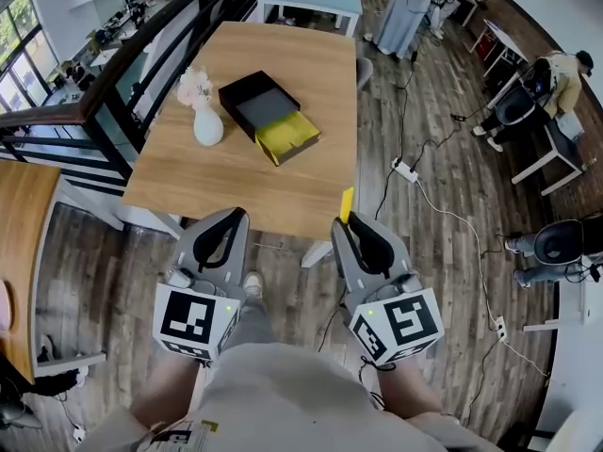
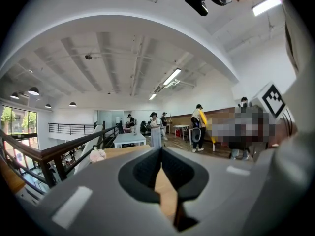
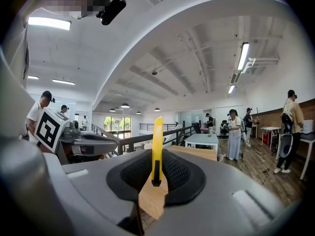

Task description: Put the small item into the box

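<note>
In the head view a black box [image 1: 266, 109] with its yellow drawer [image 1: 288, 136] pulled out lies on the wooden table [image 1: 226, 177]. My right gripper [image 1: 346, 222] hangs off the table's near edge, shut on a thin yellow strip [image 1: 346, 204] that sticks up from its jaws; the right gripper view shows the same yellow strip [image 3: 157, 144] pinched upright. My left gripper [image 1: 237, 217] is beside it at the near edge, jaws together with nothing between them [image 2: 161, 151].
A white vase with pale flowers [image 1: 203, 116] stands left of the box. A dark railing [image 1: 122, 73] runs along the table's left side. Cables and a power strip [image 1: 405, 170] lie on the wood floor to the right. People stand at far tables [image 1: 405, 8].
</note>
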`<state>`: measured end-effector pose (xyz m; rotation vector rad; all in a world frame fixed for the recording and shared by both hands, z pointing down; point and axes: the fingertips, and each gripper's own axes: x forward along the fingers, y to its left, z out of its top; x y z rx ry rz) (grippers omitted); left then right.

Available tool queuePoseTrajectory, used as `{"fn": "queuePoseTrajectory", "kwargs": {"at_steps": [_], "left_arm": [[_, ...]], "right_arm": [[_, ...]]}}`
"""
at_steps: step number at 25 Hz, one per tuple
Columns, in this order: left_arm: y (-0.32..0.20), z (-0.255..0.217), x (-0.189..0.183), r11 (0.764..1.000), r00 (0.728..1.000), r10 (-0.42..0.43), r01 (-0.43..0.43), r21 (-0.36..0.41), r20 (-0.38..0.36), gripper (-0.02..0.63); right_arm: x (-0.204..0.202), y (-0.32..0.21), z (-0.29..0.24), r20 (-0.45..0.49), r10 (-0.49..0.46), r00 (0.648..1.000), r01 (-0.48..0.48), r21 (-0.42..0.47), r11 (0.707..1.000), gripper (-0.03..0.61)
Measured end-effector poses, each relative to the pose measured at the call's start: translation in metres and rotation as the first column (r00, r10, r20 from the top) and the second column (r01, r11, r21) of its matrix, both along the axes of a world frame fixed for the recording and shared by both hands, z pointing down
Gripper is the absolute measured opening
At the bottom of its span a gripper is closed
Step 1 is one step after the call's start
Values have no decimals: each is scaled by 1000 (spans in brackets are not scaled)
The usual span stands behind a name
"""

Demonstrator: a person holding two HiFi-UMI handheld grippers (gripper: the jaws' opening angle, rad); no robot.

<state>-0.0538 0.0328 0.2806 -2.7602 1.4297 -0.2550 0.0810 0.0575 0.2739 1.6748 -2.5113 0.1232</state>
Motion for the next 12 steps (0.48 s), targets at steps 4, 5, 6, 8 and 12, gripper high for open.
{"fn": "queuePoseTrajectory", "kwargs": {"at_steps": [4, 5, 6, 8, 12], "left_arm": [[-51, -1, -8, 1000, 1000, 25, -25, -16, 1, 2], [-64, -2, -10, 999, 999, 32, -32, -19, 1, 2], [-76, -2, -12, 999, 999, 38, -38, -22, 1, 3], [-101, -2, -14, 998, 999, 52, -52, -27, -3, 2], [-149, -2, -23, 997, 997, 71, -71, -37, -9, 3]], "right_arm": [[-11, -49, -3, 1, 17, 1000, -16, -14, 1000, 64], [-14, -61, -3, 1, 20, 1000, -20, -19, 1000, 64], [-17, -74, -3, 1, 23, 1000, -23, -24, 999, 64], [-20, -98, -3, -2, 35, 999, -35, -33, 999, 63], [-30, -146, -4, -5, 58, 998, -59, -41, 997, 64]]}}
